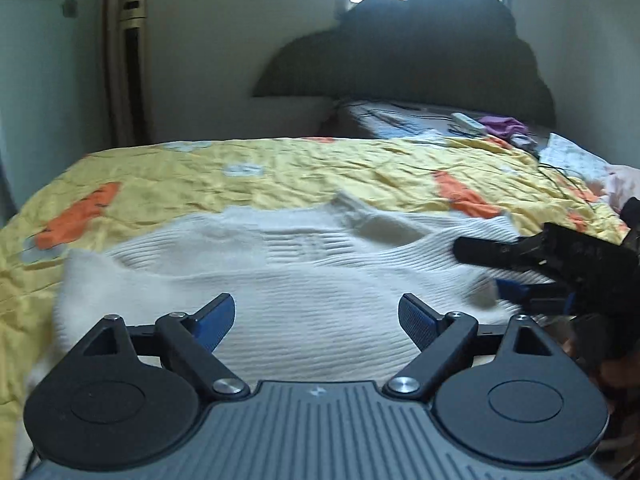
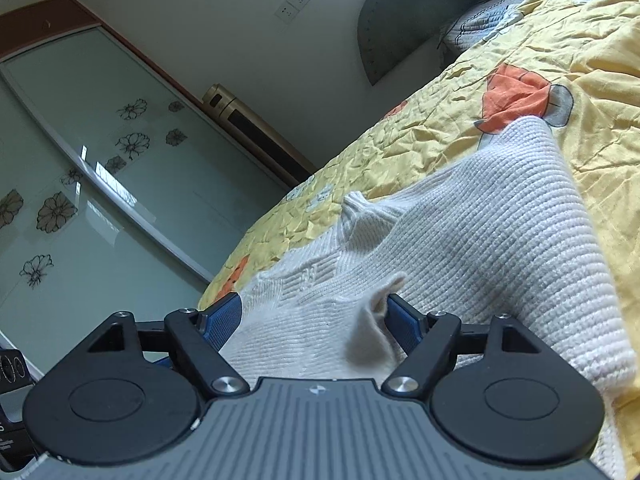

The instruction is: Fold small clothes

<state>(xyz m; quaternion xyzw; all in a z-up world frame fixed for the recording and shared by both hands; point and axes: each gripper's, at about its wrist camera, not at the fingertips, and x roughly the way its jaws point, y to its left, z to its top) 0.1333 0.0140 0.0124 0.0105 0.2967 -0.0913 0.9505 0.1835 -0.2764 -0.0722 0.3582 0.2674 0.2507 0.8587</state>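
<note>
**Sweater spread on the bed, both grippers released**

A white ribbed knit sweater (image 1: 304,280) is seen lying across the yellow floral bedspread (image 1: 160,176), its collar (image 1: 352,204) raised toward the far side and its body rumpled into soft ridges. The left gripper (image 1: 316,316) is held just above the near hem with its jaws wide apart and nothing between the blue pads (image 1: 416,316). The right gripper (image 2: 314,322) is seen low at the sweater's side edge, jaws likewise spread; a small upstanding flap of knit (image 2: 372,320) lies between them, brushing the inner pad, yet it is not pinched — no grip is being made.

The step in hand is judged to be a pause between folds: the garment has been set down and let go, and a fresh hold has not yet been taken. Whether a first fold has already been laid cannot be told, since the left part of the view is blurred.

For the next move, two matching points on one edge would need to be chosen — hem corners or a side seam — and the pads closed firmly through the thick knit. The lifted edge would then have to be carried over evenly so that the ridges are flattened rather than trapped.
</note>
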